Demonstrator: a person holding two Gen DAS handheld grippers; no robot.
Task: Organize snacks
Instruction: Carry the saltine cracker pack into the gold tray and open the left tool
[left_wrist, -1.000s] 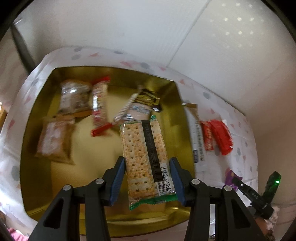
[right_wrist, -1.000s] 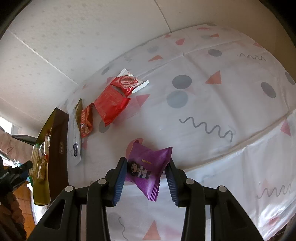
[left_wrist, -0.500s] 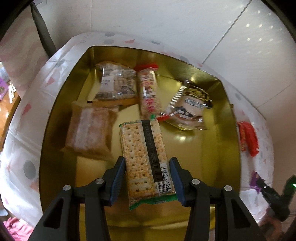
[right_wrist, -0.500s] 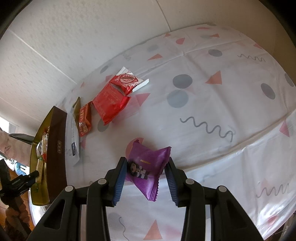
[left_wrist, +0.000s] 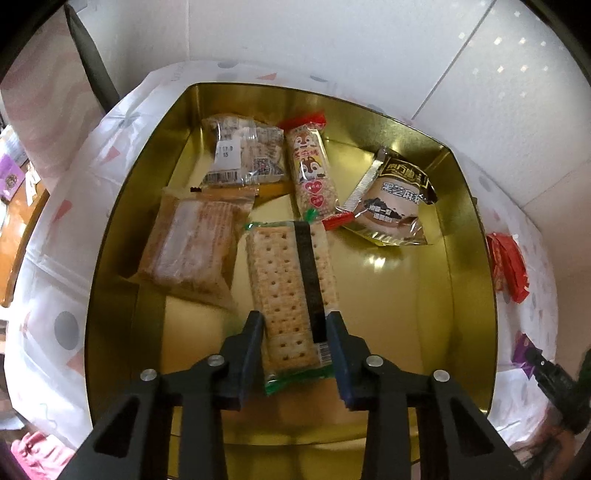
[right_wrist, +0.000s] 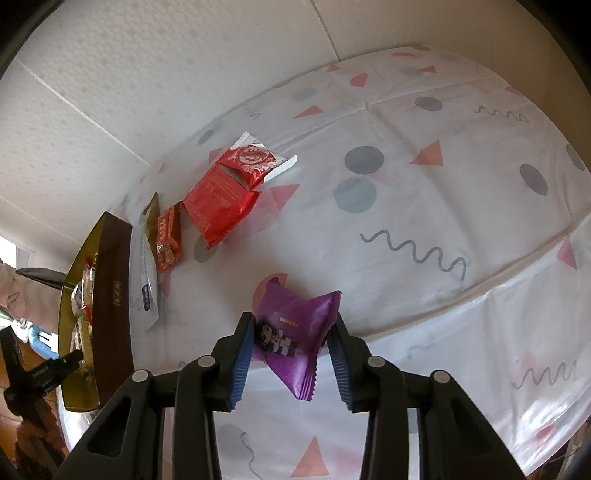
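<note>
My left gripper (left_wrist: 293, 321) points down into the gold tin (left_wrist: 469, 277). A long cracker pack (left_wrist: 284, 280) with a black stripe sits between its blue pads, which press on its sides. The jaws are closing on it. The pack's far end reaches among the snacks lying in the tin. My right gripper (right_wrist: 291, 325) is shut on a purple snack packet (right_wrist: 299, 354) just over the patterned tablecloth (right_wrist: 424, 206), right of the tin (right_wrist: 110, 295).
In the tin lie a clear-wrapped snack (left_wrist: 243, 155), a squirrel-print pack (left_wrist: 312, 170), a dark sesame pack (left_wrist: 395, 199) and a brown cake pack (left_wrist: 192, 251). Red packets (right_wrist: 221, 199), a small orange packet (right_wrist: 169, 236) and a white sachet (right_wrist: 146, 273) lie beside it.
The left gripper has come in over the tin and lower with the cracker pack. Its jaws have narrowed and the pack now looks slimmer between them. The right gripper has kept still.
</note>
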